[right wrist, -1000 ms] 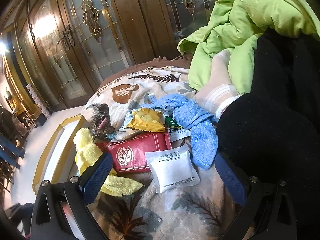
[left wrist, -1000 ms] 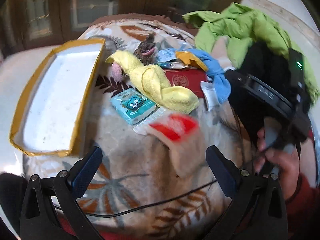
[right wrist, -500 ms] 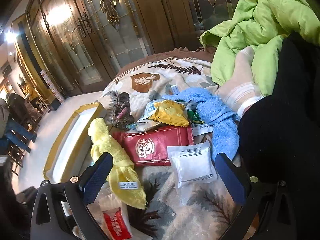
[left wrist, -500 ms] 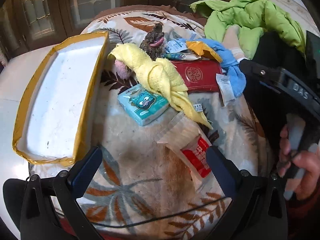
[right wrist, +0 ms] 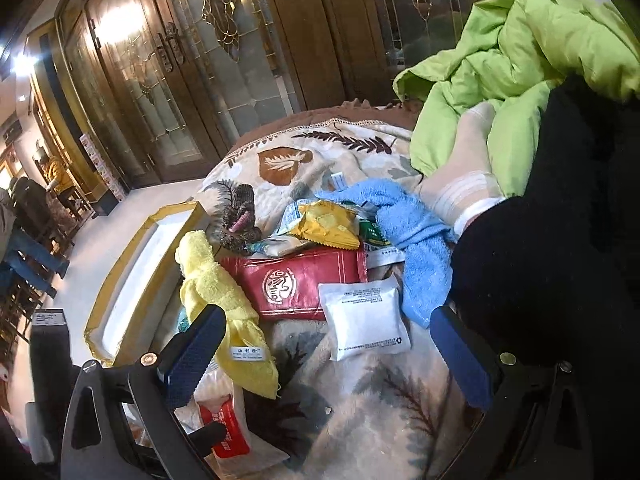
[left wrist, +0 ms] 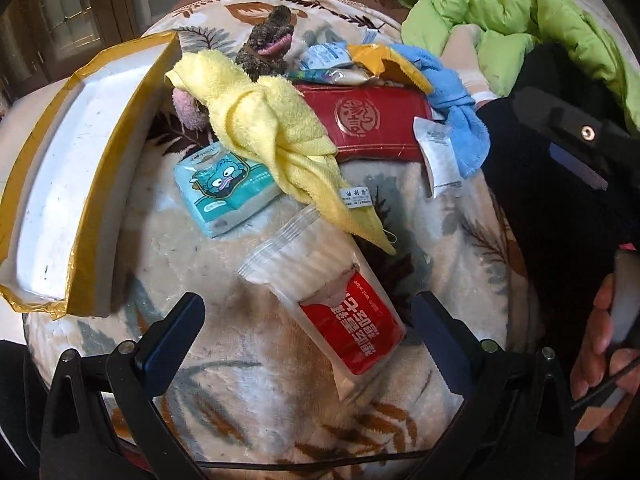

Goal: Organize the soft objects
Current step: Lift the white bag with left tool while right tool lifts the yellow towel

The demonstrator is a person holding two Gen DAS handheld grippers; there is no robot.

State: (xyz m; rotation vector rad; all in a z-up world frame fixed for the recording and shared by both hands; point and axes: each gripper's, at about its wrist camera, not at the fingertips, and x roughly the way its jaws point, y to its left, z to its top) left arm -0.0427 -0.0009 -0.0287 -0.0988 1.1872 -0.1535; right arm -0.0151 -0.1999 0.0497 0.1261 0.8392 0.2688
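Observation:
A heap of soft things lies on a leaf-patterned blanket (left wrist: 248,392). A yellow towel (left wrist: 276,136) drapes over a teal tissue pack (left wrist: 224,188) and a red pouch (left wrist: 372,124). A clear packet with a red label (left wrist: 340,300) lies just ahead of my left gripper (left wrist: 308,332), which is open and holds nothing. Behind are a blue towel (left wrist: 460,120), a brown plush toy (left wrist: 268,48), a yellow snack bag (right wrist: 328,224) and a white sachet (right wrist: 364,320). My right gripper (right wrist: 332,356) stands open above the blanket, near the white sachet.
A white box with gold-taped rims (left wrist: 80,184) lies open at the left. A green quilted jacket (left wrist: 520,20) and black cloth (right wrist: 560,240) fill the right side. A hand (left wrist: 600,344) holds the other gripper at right. Wooden glass doors (right wrist: 200,60) stand behind.
The red-labelled packet, blurred in the air a second ago, now lies still on the blanket. The left view has moved closer and tilted down over the heap. The right gripper drew back slightly.

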